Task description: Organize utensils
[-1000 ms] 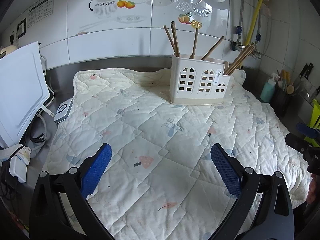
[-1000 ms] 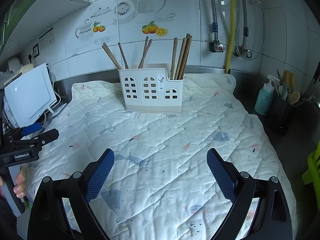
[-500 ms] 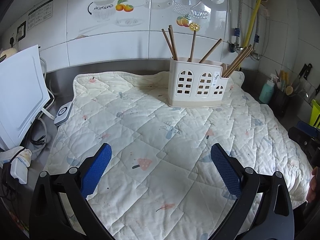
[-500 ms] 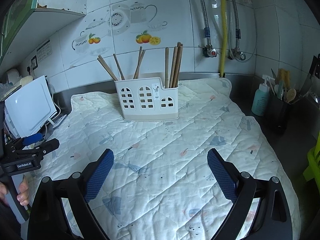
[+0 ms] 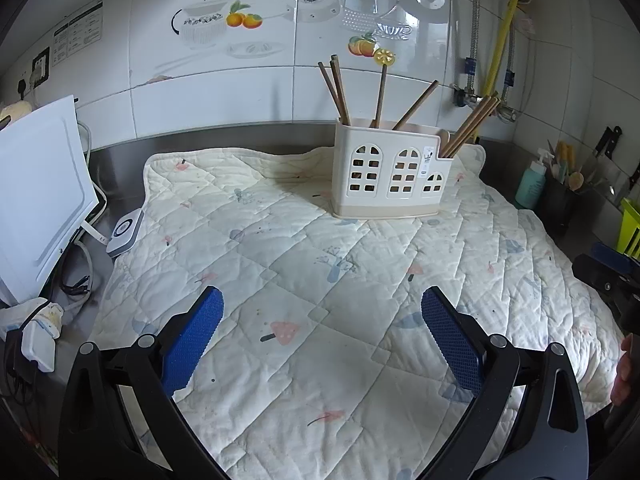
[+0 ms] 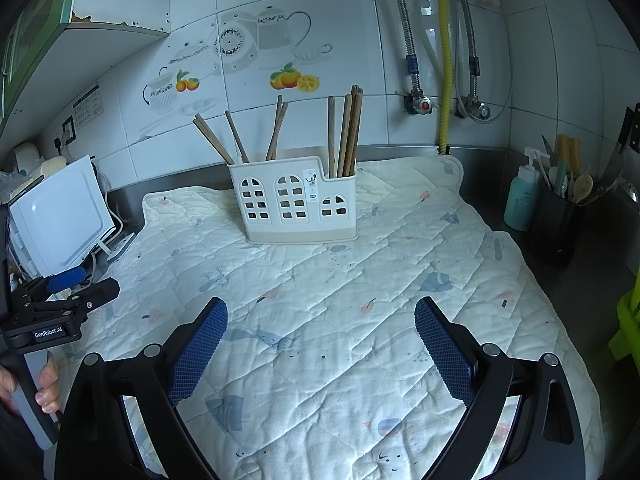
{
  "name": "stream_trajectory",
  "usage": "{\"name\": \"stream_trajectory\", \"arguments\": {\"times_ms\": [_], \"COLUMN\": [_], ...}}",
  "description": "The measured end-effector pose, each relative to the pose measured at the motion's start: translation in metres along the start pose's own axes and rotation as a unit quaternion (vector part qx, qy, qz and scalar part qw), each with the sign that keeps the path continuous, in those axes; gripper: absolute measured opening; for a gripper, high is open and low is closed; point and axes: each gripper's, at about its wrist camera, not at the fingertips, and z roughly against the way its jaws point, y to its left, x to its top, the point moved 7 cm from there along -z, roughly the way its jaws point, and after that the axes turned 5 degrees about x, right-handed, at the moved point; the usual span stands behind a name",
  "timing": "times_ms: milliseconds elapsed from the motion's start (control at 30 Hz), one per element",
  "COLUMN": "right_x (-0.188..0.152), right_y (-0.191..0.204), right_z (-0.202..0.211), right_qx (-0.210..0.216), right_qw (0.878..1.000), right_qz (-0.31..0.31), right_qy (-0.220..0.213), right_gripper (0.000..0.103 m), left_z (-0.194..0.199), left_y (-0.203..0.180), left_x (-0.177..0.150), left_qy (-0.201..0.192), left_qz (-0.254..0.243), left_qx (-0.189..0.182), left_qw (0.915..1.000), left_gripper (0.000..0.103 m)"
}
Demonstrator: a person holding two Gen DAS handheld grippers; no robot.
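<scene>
A white utensil holder [image 5: 390, 178] with arched cut-outs stands at the back of the quilted mat [image 5: 320, 280]. It also shows in the right wrist view [image 6: 298, 210]. Several wooden chopsticks [image 5: 340, 92] stand in its taller left part, and a bundle of chopsticks [image 5: 470, 126] leans out of its low right compartment; these stand upright in the right wrist view [image 6: 346, 132]. My left gripper [image 5: 322, 322] is open and empty over the mat's front. My right gripper [image 6: 320, 332] is open and empty too, well short of the holder.
A white board [image 5: 38, 196] and cables lie at the left counter edge. A teal bottle [image 6: 522, 200] and a black pot of kitchen tools [image 6: 560, 216] stand at the right. Pipes and a valve [image 6: 420, 106] are on the tiled back wall.
Both grippers have drawn back and risen a little from the holder, which looks smaller and farther. Both stay open and empty.
</scene>
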Motion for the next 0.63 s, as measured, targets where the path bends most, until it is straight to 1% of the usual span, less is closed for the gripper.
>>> {"name": "stream_trajectory", "arguments": {"times_ms": [233,633], "right_x": [-0.0011,-0.0063], "right_y": [0.0013,-0.0004], "right_z": [-0.0015,-0.0043], "right_qx": [0.002,-0.001], "right_qw": [1.000,1.000], "right_qz": [0.000,-0.002], "right_qy": [0.001,0.007], "right_gripper": [0.092,0.092], "left_z": [0.0018,-0.0060], "left_y": [0.0005,0.0057], "left_x": [0.0010,-0.0049], "left_qy": [-0.011,0.004], "left_qz": [-0.001,0.004], "left_qx": [0.004,0.005], "left_qw": [0.9999,1.0000], "left_gripper": [0.098,0.098]}}
